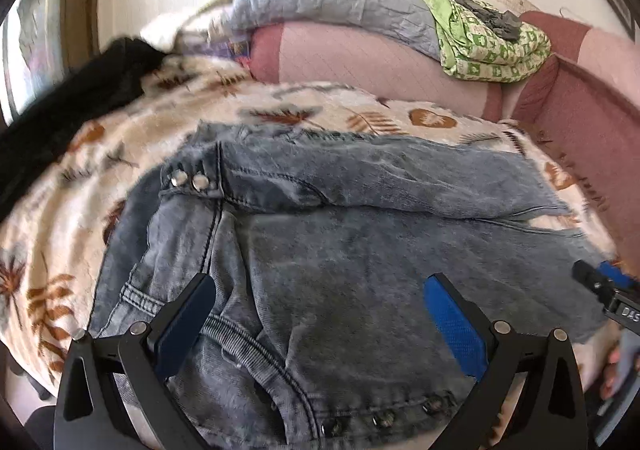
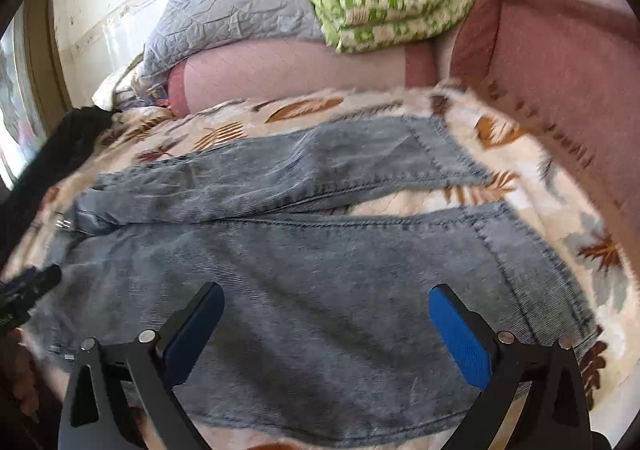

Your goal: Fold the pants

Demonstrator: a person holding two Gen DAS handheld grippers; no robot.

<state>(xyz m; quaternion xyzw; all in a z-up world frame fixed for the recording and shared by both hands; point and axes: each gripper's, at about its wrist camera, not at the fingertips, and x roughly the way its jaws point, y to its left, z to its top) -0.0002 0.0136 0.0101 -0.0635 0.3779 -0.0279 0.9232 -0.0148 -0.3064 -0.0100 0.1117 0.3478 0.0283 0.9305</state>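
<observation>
The right gripper [image 2: 326,324] hangs with its jaws spread wide over the near leg of the jeans [image 2: 320,274], gripping nothing. Beyond its fingertips the two legs run out to the right, side by side, on a leaf-patterned blanket [image 2: 532,185]. Far ahead, a grey quilt [image 2: 232,17] and a green patterned cloth [image 2: 384,5] sit on the pink sofa back [image 2: 288,69]. The left gripper [image 2: 28,286] shows at the left edge.

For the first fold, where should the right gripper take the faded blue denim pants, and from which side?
Judging from the pose, the right gripper, open above the near leg, should pinch that leg's stitched hem of the faded blue denim pants from the near edge: both legs lie flat and apart, and the hem is a firm edge.
</observation>
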